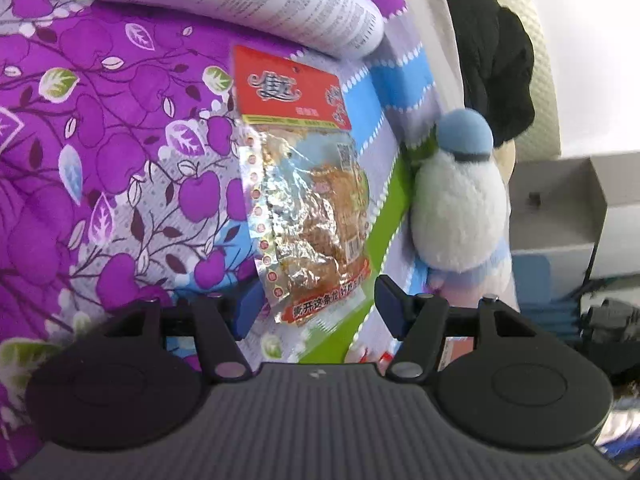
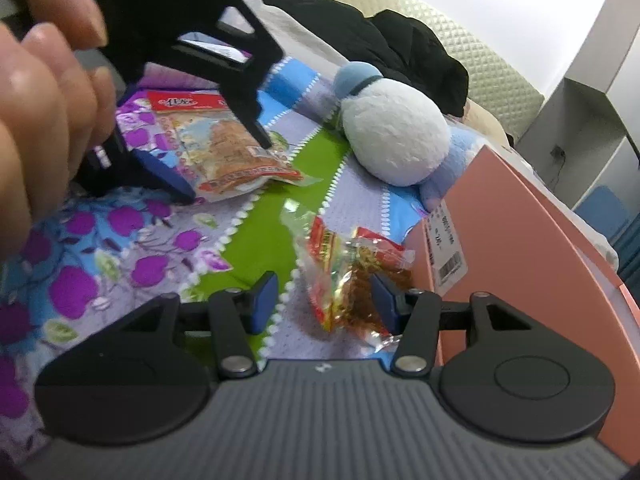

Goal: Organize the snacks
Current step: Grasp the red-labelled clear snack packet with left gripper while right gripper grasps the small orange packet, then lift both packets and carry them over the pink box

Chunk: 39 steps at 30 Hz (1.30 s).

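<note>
A long snack packet [image 1: 308, 200] with a red header and clear foil body lies flat on the purple floral bedspread [image 1: 100, 140]. My left gripper [image 1: 320, 306] is open, and the packet's near end lies between its blue pads without being pressed. The right wrist view shows that same gripper [image 2: 222, 164] straddling the packet [image 2: 224, 148], with a person's hand [image 2: 40, 100] on it. A smaller crinkled red and yellow snack packet [image 2: 348, 276] lies on the bedspread [image 2: 100, 248]. My right gripper [image 2: 324, 302] is open around it, its right pad at the packet's edge and its left pad well apart.
A white plush toy with a blue cap [image 1: 456, 208] [image 2: 394, 136] lies just right of the long packet. A pink cardboard box [image 2: 520, 260] stands at the right. A white printed sheet [image 1: 280, 4] curls at the top, with a black garment [image 2: 380, 40] and a grey shelf [image 1: 560, 200] behind.
</note>
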### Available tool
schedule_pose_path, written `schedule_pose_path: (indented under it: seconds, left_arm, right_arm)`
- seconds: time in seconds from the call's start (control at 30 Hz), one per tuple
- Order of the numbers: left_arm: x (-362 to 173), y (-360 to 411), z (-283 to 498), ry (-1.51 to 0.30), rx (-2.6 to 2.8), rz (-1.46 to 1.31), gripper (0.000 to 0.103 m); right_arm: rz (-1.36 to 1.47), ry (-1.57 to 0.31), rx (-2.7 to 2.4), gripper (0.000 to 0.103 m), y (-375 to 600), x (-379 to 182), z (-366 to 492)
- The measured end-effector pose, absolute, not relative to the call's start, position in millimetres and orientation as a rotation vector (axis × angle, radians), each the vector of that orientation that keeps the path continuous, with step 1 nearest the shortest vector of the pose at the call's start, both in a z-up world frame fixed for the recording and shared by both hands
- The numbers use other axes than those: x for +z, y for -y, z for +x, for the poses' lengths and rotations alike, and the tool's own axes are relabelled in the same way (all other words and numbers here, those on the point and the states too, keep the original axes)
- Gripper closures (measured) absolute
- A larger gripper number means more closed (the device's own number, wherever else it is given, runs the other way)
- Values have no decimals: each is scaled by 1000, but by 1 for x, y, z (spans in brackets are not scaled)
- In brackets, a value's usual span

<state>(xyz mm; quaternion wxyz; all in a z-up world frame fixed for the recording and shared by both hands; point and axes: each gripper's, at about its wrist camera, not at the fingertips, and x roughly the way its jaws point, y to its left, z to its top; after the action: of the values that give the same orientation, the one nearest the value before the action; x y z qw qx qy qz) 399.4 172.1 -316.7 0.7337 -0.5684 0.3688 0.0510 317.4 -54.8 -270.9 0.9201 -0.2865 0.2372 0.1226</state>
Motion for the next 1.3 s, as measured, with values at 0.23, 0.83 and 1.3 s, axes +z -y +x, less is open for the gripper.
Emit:
schedule_pose_path:
  seconds: [0.23, 0.83, 1.3]
  left_arm:
    - [-316, -170, 402, -805, 138, -1211, 52]
    - [-294, -172, 346, -798, 56, -1125, 102]
    - [-224, -145, 282, -828, 14, -893, 102]
  right_arm:
    - [-554, -521, 273, 84, 57, -271, 325]
    - [-448, -525, 308, 99, 71, -242, 274]
    - [-110, -644, 346, 99, 119, -187, 250]
